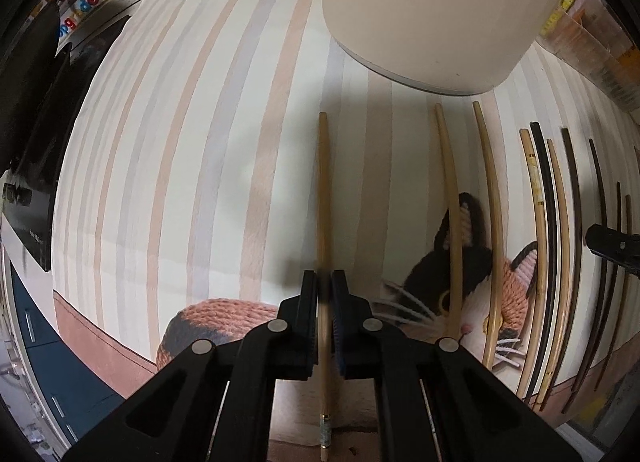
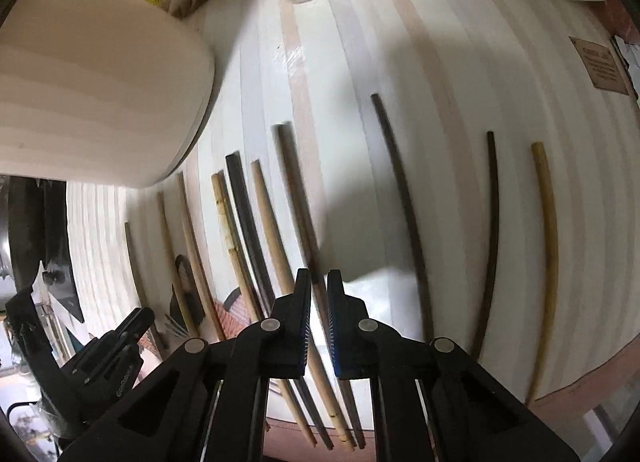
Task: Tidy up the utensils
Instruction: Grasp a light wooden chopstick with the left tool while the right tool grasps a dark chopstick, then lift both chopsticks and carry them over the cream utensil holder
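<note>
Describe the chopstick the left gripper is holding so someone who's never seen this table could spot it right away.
Start at the big white container on the striped mat. To its left lies a pale chopstick, alone, apart from the row of chopsticks on the right. It is the only one between the left gripper jaws, with a small patterned band near its end.

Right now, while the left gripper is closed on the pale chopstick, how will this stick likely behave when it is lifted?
The pale chopstick looks thin and straight, so probably stiff and light. The left gripper pinches it well below its middle, so the long far end may tip down. Its smooth, seemingly round shaft might slip or swivel.
</note>
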A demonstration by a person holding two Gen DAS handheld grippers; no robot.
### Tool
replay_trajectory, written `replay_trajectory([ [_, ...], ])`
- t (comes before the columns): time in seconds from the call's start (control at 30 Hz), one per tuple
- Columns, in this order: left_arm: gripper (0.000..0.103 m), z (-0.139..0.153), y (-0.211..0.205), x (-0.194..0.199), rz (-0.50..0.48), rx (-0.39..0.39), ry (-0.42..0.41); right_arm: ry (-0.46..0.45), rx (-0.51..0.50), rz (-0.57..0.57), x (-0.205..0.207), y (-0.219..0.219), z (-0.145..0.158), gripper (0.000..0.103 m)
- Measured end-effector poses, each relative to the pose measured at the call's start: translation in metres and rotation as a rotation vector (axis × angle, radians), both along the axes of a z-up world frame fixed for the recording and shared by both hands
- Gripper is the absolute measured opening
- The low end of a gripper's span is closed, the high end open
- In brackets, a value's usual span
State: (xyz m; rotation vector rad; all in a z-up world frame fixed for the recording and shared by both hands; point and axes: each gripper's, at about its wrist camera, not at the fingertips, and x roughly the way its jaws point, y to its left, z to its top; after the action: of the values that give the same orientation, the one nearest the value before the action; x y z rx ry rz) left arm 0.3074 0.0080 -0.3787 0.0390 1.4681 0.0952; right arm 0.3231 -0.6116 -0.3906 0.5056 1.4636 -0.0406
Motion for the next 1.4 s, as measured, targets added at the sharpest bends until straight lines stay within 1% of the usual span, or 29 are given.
replay_trajectory([
  [0.07,0.005,0.002,0.0,0.003,-0.002,0.009,-0.002,0.005,-0.008,0.017,0.007,0.006,0.0,0.009],
  [0.1,0.005,0.001,-0.002,0.006,-0.003,0.013,-0.002,0.002,-0.031,0.033,0.015,0.008,-0.006,0.009],
  [0.13,0.005,0.001,-0.002,0.007,-0.004,0.016,-0.004,0.003,-0.051,0.045,0.017,0.012,-0.006,0.009],
  [0.17,0.005,0.001,-0.003,0.008,-0.003,0.017,-0.004,0.001,-0.088,0.054,0.018,0.016,-0.004,0.006],
  [0.2,0.005,0.001,-0.006,0.011,0.0,0.017,-0.003,0.002,-0.112,0.055,0.02,0.016,-0.002,0.006],
  [0.23,0.005,0.001,-0.005,0.012,0.004,0.015,-0.004,0.003,-0.145,0.052,0.022,0.025,-0.001,0.006],
  [0.3,0.005,0.003,-0.01,0.015,0.007,0.018,-0.009,-0.015,-0.165,0.043,0.027,0.034,0.001,0.01],
  [0.33,0.005,0.003,-0.009,0.017,0.012,0.018,-0.011,-0.007,-0.181,0.041,0.027,0.035,0.0,0.011],
  [0.4,0.004,0.003,-0.005,0.019,0.024,0.009,-0.012,0.02,-0.226,0.062,0.032,0.04,-0.005,0.018],
  [0.43,0.004,0.003,-0.003,0.021,0.033,0.004,-0.015,0.022,-0.224,0.072,0.035,0.044,-0.007,0.023],
  [0.5,0.004,0.004,0.007,0.023,0.049,-0.003,-0.013,0.033,-0.205,0.098,0.041,0.052,-0.012,0.026],
  [0.53,0.004,0.005,0.013,0.023,0.057,-0.009,-0.01,0.026,-0.217,0.115,0.042,0.056,-0.012,0.026],
  [0.6,0.004,0.006,0.021,0.022,0.074,-0.018,-0.015,0.033,-0.257,0.16,0.044,0.071,-0.013,0.023],
  [0.63,0.004,0.007,0.027,0.021,0.082,-0.032,-0.006,0.039,-0.28,0.171,0.045,0.08,-0.013,0.01],
  [0.67,0.004,0.007,0.03,0.019,0.086,-0.044,0.0,0.052,-0.288,0.181,0.046,0.086,-0.015,0.007],
  [0.73,0.004,0.007,0.04,0.014,0.103,-0.084,0.02,0.089,-0.232,0.181,0.043,0.089,-0.018,0.006],
  [0.8,0.005,0.004,0.052,0.011,0.128,-0.155,0.054,0.135,-0.183,0.183,0.036,0.097,-0.024,0.006],
  [0.83,0.005,0.003,0.055,0.011,0.137,-0.177,0.063,0.153,-0.166,0.189,0.035,0.1,-0.026,0.006],
  [0.93,0.007,0.003,0.07,0.021,0.166,-0.241,0.064,0.17,-0.141,0.194,0.041,0.111,-0.028,0.006],
  [1.0,0.008,0.004,0.076,0.029,0.165,-0.253,0.066,0.191,-0.135,0.185,0.05,0.125,-0.03,0.007],
  [1.07,0.008,0.004,0.08,0.032,0.158,-0.244,0.063,0.195,-0.147,0.191,0.059,0.134,-0.03,0.007],
  [1.17,0.009,0.006,0.08,0.045,0.139,-0.197,0.054,0.208,-0.181,0.214,0.074,0.157,-0.035,0.007],
  [1.2,0.009,0.007,0.074,0.047,0.133,-0.182,0.051,0.213,-0.193,0.223,0.074,0.171,-0.038,0.007],
  [1.27,0.009,0.008,0.072,0.057,0.117,-0.147,0.042,0.229,-0.213,0.239,0.076,0.181,-0.038,0.007],
  [1.33,0.008,0.009,0.067,0.068,0.09,-0.096,0.035,0.236,-0.238,0.253,0.065,0.199,-0.041,0.007],
  [1.37,0.005,0.009,0.062,0.073,0.073,-0.078,0.027,0.237,-0.252,0.259,0.066,0.21,-0.041,0.007],
  [1.4,0.005,0.009,0.06,0.076,0.063,-0.061,0.021,0.234,-0.264,0.263,0.073,0.209,-0.041,0.007],
])
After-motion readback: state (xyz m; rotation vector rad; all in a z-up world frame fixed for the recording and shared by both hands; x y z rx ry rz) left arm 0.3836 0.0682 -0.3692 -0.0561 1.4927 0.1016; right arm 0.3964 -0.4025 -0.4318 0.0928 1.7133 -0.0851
